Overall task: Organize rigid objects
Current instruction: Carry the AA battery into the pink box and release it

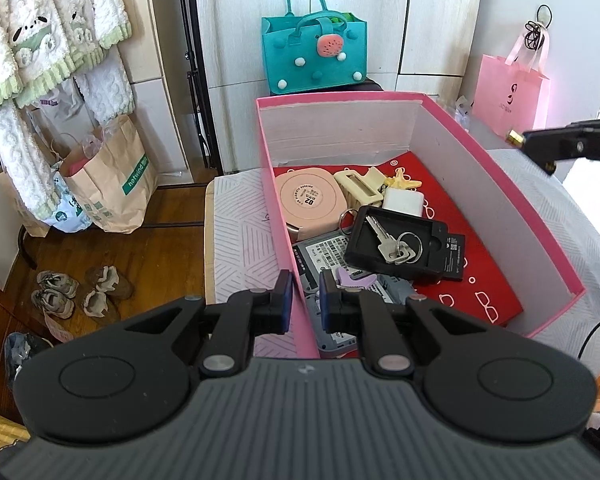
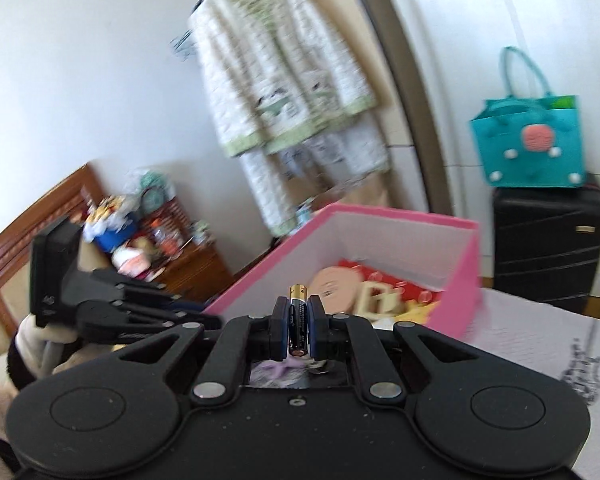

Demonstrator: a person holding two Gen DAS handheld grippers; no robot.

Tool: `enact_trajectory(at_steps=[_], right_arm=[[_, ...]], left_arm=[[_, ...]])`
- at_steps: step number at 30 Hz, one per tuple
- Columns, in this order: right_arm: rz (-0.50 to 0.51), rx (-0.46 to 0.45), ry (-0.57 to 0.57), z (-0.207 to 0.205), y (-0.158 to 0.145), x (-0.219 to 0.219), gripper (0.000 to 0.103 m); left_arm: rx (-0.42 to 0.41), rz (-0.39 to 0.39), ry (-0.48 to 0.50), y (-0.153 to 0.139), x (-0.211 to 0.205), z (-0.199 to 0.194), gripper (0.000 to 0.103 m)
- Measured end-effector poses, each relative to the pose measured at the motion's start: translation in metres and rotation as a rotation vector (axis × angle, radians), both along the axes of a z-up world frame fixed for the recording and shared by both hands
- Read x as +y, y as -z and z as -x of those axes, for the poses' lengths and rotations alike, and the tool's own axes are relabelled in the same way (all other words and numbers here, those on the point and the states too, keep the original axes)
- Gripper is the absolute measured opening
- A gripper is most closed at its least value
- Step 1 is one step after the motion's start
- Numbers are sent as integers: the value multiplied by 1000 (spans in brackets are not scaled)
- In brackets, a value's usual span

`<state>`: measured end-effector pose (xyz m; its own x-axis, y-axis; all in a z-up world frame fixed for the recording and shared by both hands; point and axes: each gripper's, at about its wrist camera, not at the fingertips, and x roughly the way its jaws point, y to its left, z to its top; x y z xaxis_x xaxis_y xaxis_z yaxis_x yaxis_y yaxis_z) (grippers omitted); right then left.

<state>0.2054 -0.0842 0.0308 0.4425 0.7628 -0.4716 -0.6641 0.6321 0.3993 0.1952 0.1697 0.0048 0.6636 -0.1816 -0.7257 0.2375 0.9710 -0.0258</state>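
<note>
The left tongs (image 1: 305,300) hide the box's (image 1: 500,168) near corner, pinching its pink wall. Inside lie keys (image 1: 392,242) at 6 o'clock. The right tongs (image 2: 298,330) squeeze a battery (image 2: 297,322).

- The box (image 1: 500,184) rests on the covered table (image 1: 244,240).
- The left gripper (image 1: 305,300) straddles the near left wall of the box, one finger outside and one inside.
- Inside the box, the round case (image 1: 310,196) lies at the far left; the buckle (image 1: 358,186) lies just right of it.
- The tray (image 1: 396,246) sits in the middle of the box, with the keys (image 1: 394,246) in it.
- The tote bag (image 1: 314,54) stands behind the box, on the suitcase (image 2: 548,240).
- The right gripper (image 2: 298,330) holds the battery (image 2: 298,320) upright before the box.
- The shoes (image 1: 80,290) lie on the floor, left of the table.
</note>
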Motion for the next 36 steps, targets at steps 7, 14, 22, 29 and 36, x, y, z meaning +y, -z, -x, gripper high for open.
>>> enact_trajectory(at_steps=[7,14,22,29,36], right_arm=[[141,-4,-61,-8,14,46,12],[235,24,-64,-22,33,60,12],[315,0,-7,-33,42,72,15],[187,57,33,-32,36,50,16],[127,51,107,-6,25,22,17]], left_arm=[[2,0,1,0,0,0,11],[3,8,2,0,1,-1,11],[3,15,-3,0,2,-3,11],[4,11,-3,1,1,-3,11],[20,34,-29,0,3,-4,11]])
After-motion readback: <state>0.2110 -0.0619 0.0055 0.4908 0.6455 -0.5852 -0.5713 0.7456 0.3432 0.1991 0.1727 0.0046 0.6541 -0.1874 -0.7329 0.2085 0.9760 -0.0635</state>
